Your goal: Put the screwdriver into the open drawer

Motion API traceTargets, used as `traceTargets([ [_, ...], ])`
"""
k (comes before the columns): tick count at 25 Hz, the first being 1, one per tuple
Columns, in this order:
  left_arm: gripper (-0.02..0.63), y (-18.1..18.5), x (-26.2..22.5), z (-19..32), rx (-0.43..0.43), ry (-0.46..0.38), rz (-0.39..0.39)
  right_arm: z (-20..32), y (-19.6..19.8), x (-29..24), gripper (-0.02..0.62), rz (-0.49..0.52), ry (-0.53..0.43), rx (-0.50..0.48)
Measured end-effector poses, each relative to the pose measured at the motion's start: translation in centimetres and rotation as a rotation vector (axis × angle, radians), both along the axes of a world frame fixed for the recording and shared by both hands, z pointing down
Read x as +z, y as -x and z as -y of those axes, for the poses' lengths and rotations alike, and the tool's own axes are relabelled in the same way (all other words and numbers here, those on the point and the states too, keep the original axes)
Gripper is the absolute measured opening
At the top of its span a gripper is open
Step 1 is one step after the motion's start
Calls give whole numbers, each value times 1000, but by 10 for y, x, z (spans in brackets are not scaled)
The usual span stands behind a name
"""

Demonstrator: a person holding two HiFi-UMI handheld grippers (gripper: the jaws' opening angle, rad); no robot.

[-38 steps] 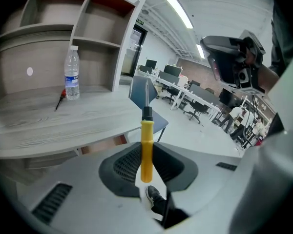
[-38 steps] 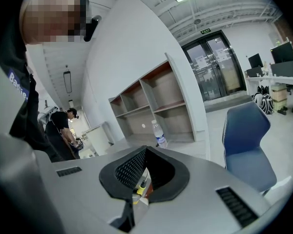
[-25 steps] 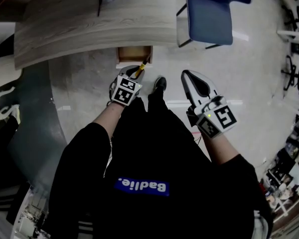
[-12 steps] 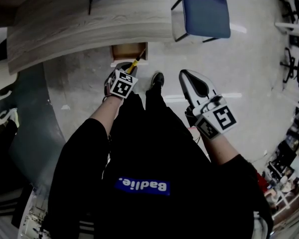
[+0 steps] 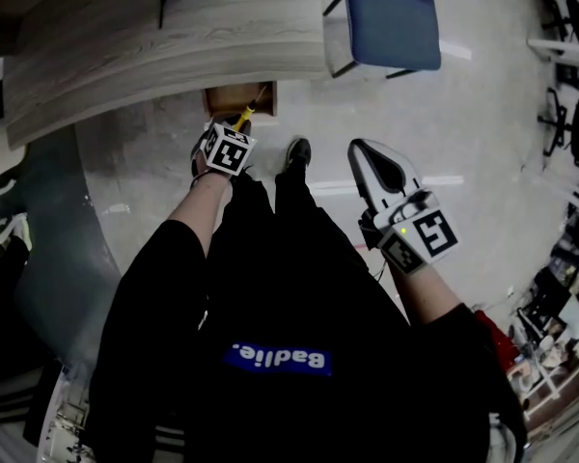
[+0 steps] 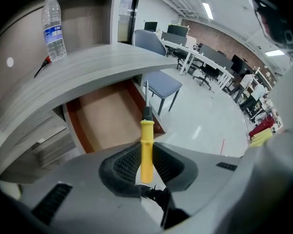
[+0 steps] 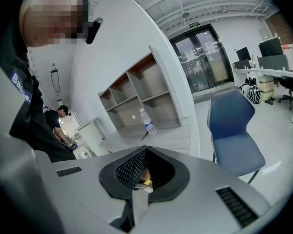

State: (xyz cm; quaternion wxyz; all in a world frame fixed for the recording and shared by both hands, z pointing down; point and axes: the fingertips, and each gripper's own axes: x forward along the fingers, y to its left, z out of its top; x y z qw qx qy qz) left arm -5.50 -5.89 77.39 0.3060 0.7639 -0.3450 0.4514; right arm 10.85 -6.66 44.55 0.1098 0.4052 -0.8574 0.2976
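Pale office floor (image 5: 463,114) and a curved grey wooden desk (image 6: 88,67) are forming the backdrop, and the open drawer (image 6: 107,111) under that desk is being used as the landmark.

The yellow handle of the screwdriver (image 6: 146,140) is being clamped between the ribbed pads (image 6: 123,164) of the left gripper (image 6: 145,168). Its lower half is being gripped deep in the jaws, while its upper half, the black collar and the metal shaft are sticking out past the fingertips. The shaft is being pointed at the drawer's right-hand wall, near the front corner. Whether the tip is already over the drawer's inside cannot be told.

From the head view, the left gripper (image 5: 230,149) is being held just in front of the drawer (image 5: 234,99). The right gripper (image 5: 372,162) is being kept well apart from it, out to the drawer's right. Its jaws are standing slightly apart with nothing between them.

Judging by this, the pick-up is done and the approach is nearly complete. The tool is yet to be brought over the drawer's bare bottom, lowered and let go.
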Motion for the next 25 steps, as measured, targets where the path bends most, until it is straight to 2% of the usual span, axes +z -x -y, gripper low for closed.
traceTargets([
  [7,72,-2,6,2,29,39,36,0,-10,3,29,-6,5,12],
  [15,72,0,19,19,44,32,77,5,-11,0,29,37,17,39],
  [18,72,2,21,24,40,34,91,6,-13,-1,29,40,-4,31],
  [25,72,7,31,27,42,52,117,5,-21,6,29,17,19,41],
])
